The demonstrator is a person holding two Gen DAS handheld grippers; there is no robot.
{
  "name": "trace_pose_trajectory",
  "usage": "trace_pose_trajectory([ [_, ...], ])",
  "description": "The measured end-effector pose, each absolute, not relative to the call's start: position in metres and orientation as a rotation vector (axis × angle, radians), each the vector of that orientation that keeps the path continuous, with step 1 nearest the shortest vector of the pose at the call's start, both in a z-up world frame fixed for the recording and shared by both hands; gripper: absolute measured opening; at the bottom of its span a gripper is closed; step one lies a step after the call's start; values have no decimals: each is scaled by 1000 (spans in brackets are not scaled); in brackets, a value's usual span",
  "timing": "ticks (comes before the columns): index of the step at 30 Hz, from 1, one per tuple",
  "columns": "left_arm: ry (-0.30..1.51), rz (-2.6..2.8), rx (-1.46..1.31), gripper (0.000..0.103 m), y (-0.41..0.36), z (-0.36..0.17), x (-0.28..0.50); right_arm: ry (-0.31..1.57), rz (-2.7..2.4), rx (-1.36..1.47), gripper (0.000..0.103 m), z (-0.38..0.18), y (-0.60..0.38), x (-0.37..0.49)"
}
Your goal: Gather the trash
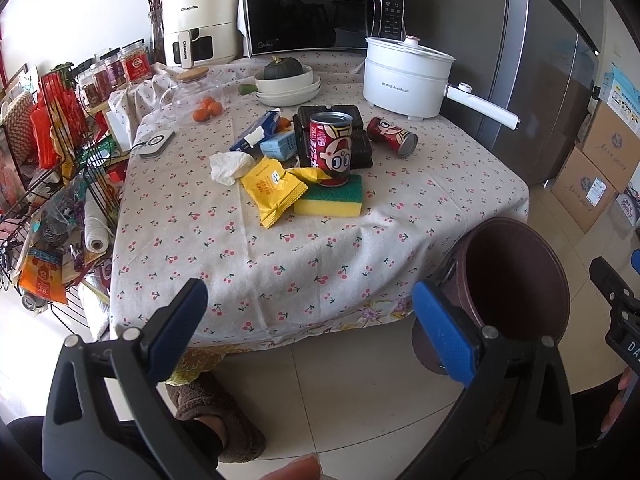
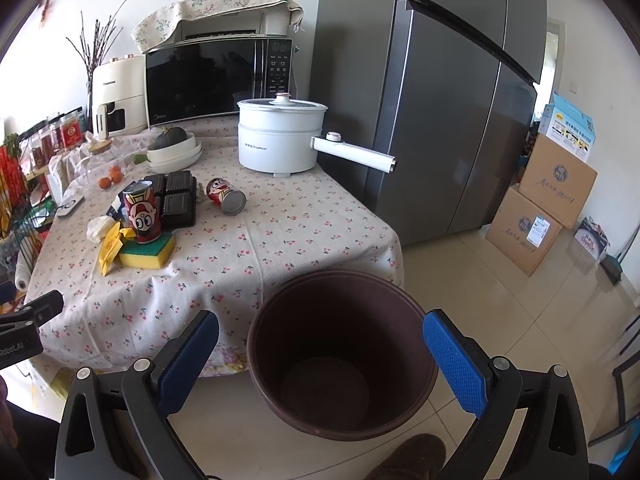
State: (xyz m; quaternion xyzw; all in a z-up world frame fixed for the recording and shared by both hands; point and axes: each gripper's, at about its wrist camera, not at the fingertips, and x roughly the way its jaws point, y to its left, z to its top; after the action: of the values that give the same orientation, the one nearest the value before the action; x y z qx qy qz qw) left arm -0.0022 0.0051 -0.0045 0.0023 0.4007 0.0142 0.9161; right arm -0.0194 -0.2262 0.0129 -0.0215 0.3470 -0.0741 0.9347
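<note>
Both grippers' fingers (image 2: 454, 360) gape empty; brown bin (image 2: 344, 356) sits between the right pair.

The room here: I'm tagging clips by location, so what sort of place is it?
Most likely a home kitchen or dining corner: a microwave, a tall grey fridge and an electric cooking pot on a cloth-covered table.

Bright daylight from left; fisheye-warped, dark-vignetted edges.

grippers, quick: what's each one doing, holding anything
Left gripper: open, holding nothing, facing the table.
Right gripper: open, holding nothing, facing the bin.
</note>
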Motion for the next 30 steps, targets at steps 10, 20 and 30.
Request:
trace_pose_trajectory([
  [10,855,27,-8,102,18,4,11,717,-113,-33,103,24,-229,-11],
  [20,935,25,-20,102,54,9,64,845,94,45,103,45,-231,44],
  [30,959,-109,-72,99,31,-15,143,992,140,5,103,19,-218,134],
])
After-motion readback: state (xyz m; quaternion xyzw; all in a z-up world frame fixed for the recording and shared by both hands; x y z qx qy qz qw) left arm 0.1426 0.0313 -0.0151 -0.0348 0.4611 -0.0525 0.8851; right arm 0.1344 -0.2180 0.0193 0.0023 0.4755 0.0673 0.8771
